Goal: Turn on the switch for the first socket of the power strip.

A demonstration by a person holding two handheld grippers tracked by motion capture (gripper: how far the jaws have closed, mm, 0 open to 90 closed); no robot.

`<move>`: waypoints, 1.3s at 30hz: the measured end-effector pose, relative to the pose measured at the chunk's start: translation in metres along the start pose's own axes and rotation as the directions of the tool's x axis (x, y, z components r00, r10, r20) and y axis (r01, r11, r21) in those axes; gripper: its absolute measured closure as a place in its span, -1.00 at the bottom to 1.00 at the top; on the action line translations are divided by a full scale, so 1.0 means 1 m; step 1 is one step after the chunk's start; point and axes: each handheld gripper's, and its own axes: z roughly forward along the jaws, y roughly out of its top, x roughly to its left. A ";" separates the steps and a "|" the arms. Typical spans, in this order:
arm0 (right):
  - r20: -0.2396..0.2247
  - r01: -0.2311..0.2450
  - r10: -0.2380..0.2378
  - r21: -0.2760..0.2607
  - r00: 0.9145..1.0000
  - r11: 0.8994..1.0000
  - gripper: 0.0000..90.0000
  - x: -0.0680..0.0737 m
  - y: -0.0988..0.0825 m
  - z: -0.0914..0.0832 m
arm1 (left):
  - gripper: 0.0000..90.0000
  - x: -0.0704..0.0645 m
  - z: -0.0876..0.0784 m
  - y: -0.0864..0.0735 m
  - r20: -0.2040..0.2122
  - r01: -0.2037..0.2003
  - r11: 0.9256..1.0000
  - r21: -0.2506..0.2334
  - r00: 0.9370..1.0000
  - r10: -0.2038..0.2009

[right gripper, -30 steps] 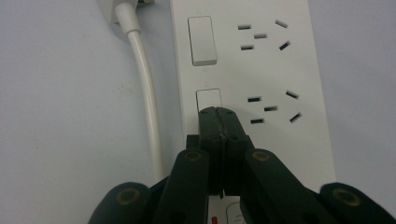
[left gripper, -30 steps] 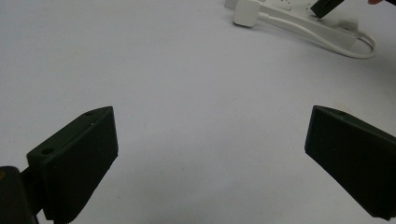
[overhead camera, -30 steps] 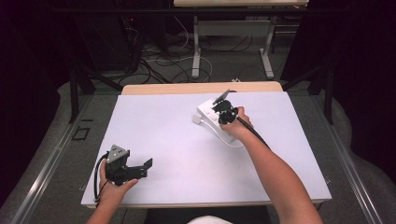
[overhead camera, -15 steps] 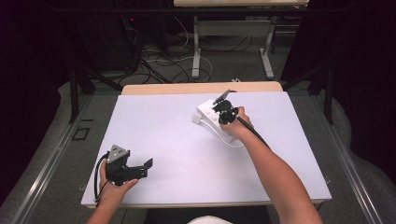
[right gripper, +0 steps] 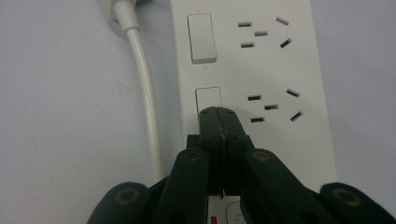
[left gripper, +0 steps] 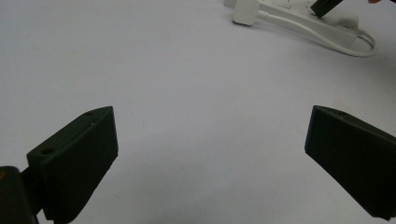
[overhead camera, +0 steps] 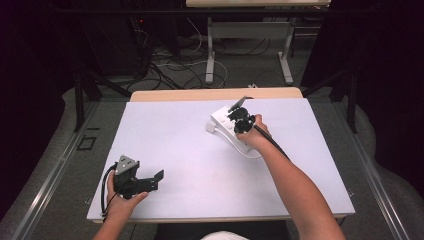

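Note:
A white power strip (right gripper: pixel 261 70) lies on the white table, seen also at the far middle-right in the high view (overhead camera: pixel 225 125). My right gripper (right gripper: pixel 219 112) is shut, its jaws pressed together with nothing between them, and their tips rest on a rocker switch (right gripper: pixel 208 97) of the strip. Another switch (right gripper: pixel 201 38) sits farther along, beside socket holes. The strip's white cable (right gripper: pixel 145 93) runs along its left side. My left gripper (overhead camera: pixel 159 176) is open near the table's front left, its jaws wide apart over bare tabletop (left gripper: pixel 201 116).
The left gripper view has the power strip (left gripper: pixel 303 21) and a white plug (left gripper: pixel 245 11) far off at the top. The table's wooden far edge (overhead camera: pixel 215 94) borders dark floor with cables and desk legs. The right forearm (overhead camera: pixel 295 185) crosses the table's right half.

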 end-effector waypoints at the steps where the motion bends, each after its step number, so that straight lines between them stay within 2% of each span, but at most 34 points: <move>1: -0.001 0.020 -0.020 0.001 1.000 1.000 1.00 -0.001 0.000 0.001 | -0.95 0.000 0.000 0.000 -0.001 0.000 1.000 0.003 1.000 0.000; 3: 0.001 0.028 -0.028 0.005 1.000 1.000 1.00 -0.002 0.000 0.001 | -0.95 0.000 0.000 0.000 0.000 0.000 1.000 -0.001 1.000 0.000; 4: 0.003 0.012 -0.012 -0.001 1.000 1.000 1.00 0.000 0.000 0.001 | -0.95 0.000 0.000 0.000 0.000 0.002 1.000 -0.002 1.000 -0.002; 10: 0.006 0.021 -0.021 -0.005 1.000 1.000 1.00 0.000 0.000 0.001 | -0.95 0.001 0.001 0.000 0.003 0.008 1.000 0.005 1.000 -0.008; 13: 0.014 0.009 -0.009 -0.008 1.000 1.000 1.00 0.001 0.000 0.001 | -0.95 0.001 0.000 0.000 0.001 0.010 1.000 0.003 1.000 -0.010; 14: 0.008 0.017 -0.017 0.011 1.000 1.000 1.00 0.000 0.000 0.000 | -0.95 0.001 0.000 0.000 0.000 0.011 1.000 -0.001 1.000 -0.011; 20: 0.012 0.015 -0.015 0.010 1.000 1.000 1.00 0.003 -0.001 -0.001 | -0.95 0.001 0.000 0.000 -0.006 0.005 1.000 -0.002 1.000 -0.005; 21: 0.009 0.028 -0.028 0.006 1.000 1.000 1.00 0.002 -0.001 -0.001 | -0.95 0.001 0.000 0.000 -0.006 0.005 1.000 -0.002 1.000 -0.005; 22: 0.004 0.015 -0.015 -0.016 1.000 1.000 1.00 0.003 -0.002 0.000 | -0.95 0.001 0.000 0.000 -0.006 0.004 1.000 0.002 1.000 -0.004; 24: 0.008 0.027 -0.027 -0.011 1.000 1.000 1.00 0.003 -0.002 -0.002 | -0.95 0.001 0.000 0.000 -0.005 0.004 1.000 0.004 1.000 -0.004; 25: -0.015 0.009 -0.011 -0.095 1.000 0.995 1.00 0.003 -0.003 0.003 | -0.95 0.001 0.001 0.000 -0.006 0.005 1.000 0.006 1.000 -0.004; 26: -0.019 -0.003 0.002 -0.082 1.000 0.997 1.00 0.004 -0.003 0.001 | -0.95 0.001 0.001 0.000 -0.005 0.006 1.000 0.005 1.000 -0.006; 27: 0.004 0.011 -0.011 -0.024 1.000 1.000 1.00 0.003 -0.001 -0.004 | -0.95 0.001 0.002 0.000 -0.003 0.011 1.000 0.003 1.000 -0.011; 29: 0.005 0.010 -0.010 -0.019 1.000 1.000 0.99 0.001 -0.001 -0.006 | -0.95 0.001 0.002 0.000 -0.003 0.013 1.000 0.003 1.000 -0.013; 33: -0.004 -0.018 0.018 -0.051 1.000 0.999 0.94 -0.001 -0.001 -0.009 | -0.95 0.001 0.001 0.000 -0.005 0.006 1.000 0.007 1.000 -0.006; 39: 0.003 -0.027 0.027 -0.068 1.000 0.997 0.82 -0.005 -0.002 -0.012 | -0.95 0.001 0.002 0.001 0.000 0.015 1.000 0.006 1.000 -0.015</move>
